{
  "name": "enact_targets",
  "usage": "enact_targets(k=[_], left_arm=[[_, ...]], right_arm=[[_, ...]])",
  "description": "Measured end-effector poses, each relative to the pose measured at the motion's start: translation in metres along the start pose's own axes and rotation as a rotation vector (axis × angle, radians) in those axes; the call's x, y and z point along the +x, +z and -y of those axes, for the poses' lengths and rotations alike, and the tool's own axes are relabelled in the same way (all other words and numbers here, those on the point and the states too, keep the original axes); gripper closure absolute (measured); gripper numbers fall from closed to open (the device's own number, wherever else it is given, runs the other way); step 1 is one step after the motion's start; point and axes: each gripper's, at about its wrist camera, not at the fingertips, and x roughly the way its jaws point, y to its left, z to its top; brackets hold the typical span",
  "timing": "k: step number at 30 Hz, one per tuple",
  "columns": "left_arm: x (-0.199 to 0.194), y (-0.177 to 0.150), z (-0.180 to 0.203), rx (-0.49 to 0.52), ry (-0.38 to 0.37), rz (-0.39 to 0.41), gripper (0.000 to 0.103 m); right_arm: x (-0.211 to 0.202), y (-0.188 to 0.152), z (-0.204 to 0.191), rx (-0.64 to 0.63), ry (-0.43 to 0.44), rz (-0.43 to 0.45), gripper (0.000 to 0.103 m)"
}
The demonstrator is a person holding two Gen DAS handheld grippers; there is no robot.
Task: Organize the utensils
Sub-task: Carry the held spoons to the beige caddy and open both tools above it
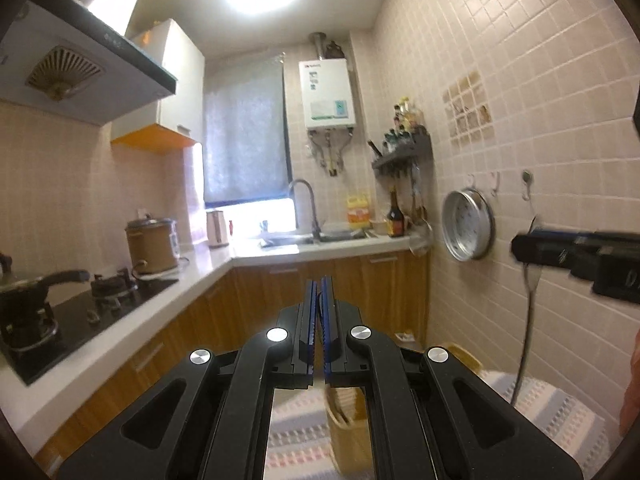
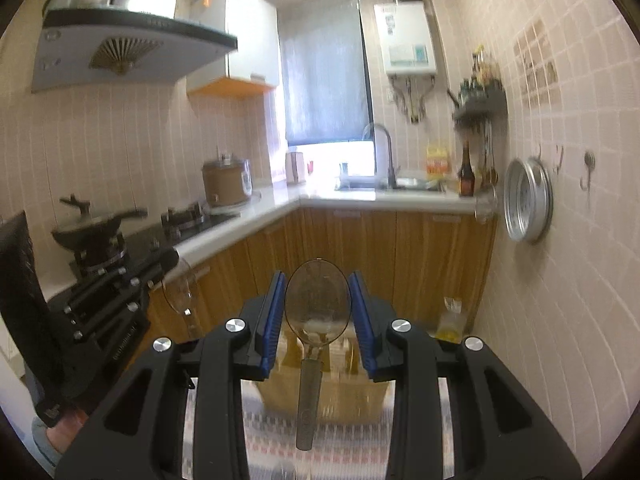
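A home kitchen: range hood (image 1: 80,68), gas hob (image 1: 80,308), sink (image 1: 296,238).

Stove (image 2: 188,216) on counter (image 2: 256,208) at left, w/ pot (image 2: 96,232) on near burner; rice cooker (image 2: 226,182) behind stove on same counter. Counter turns right along back wall: sink (image 2: 400,184) + tap (image 2: 384,148) under window (image 2: 324,80), bottle (image 2: 466,172) right of sink. Range hood (image 2: 120,52) above stove, wall cabinet (image 2: 236,40) behind it. Water heater (image 2: 408,36) on back wall right of window. Shelf (image 2: 480,104) on right wall, round pan (image 2: 526,200) hung nearer. Spoon (image 2: 318,308) betw right gripper (image 2: 318,304) pads, basket (image 2: 320,380) below on table (image 2: 340,440)
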Motion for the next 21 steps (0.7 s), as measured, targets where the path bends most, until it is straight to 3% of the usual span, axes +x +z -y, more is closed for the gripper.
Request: enact_targets(k=[8,14,21], left_arm=[[0.044,0.003,-0.003,0.037,0.077,0.027,0.102],[0.072,-0.005,-0.008,0.031,0.109,0.015,0.102],[0.086,-0.025,-0.006,0.051,0.133,-0.008,0.102]], right_arm=[[0.047,0.002,0.007,-0.006,-0.081,0.102,0.073],[0.086,-0.018,0.023,0.046,-0.071,0.058,0.073],[0.102,-0.031,0.014,0.019,-0.070,0.062,0.073]])
